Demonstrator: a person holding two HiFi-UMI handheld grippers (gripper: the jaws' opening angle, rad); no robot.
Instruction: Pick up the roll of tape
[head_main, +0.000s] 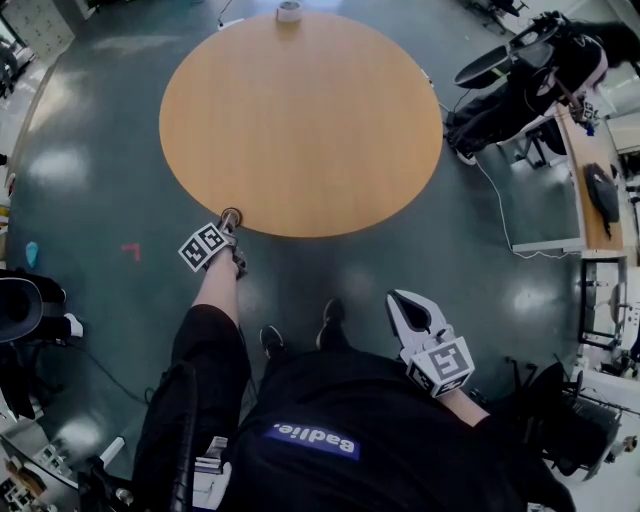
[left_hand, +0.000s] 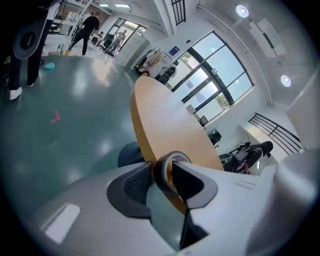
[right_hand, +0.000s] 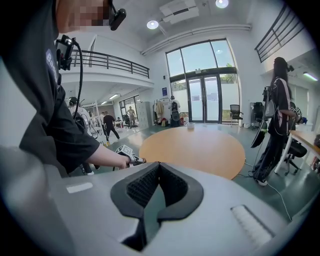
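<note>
Round wooden table (head_main: 300, 120) standing on glossy teal floor (head_main: 90, 170); tall windows (left_hand: 215, 75) admitting daylight; round ceiling lights (right_hand: 152, 24) glowing; mezzanine railing (right_hand: 112, 61), possibly metal, running overhead.

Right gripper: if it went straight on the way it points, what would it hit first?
The right gripper would probably meet the round table first, at its near edge; nothing shows between, but depth is unclear.
</note>
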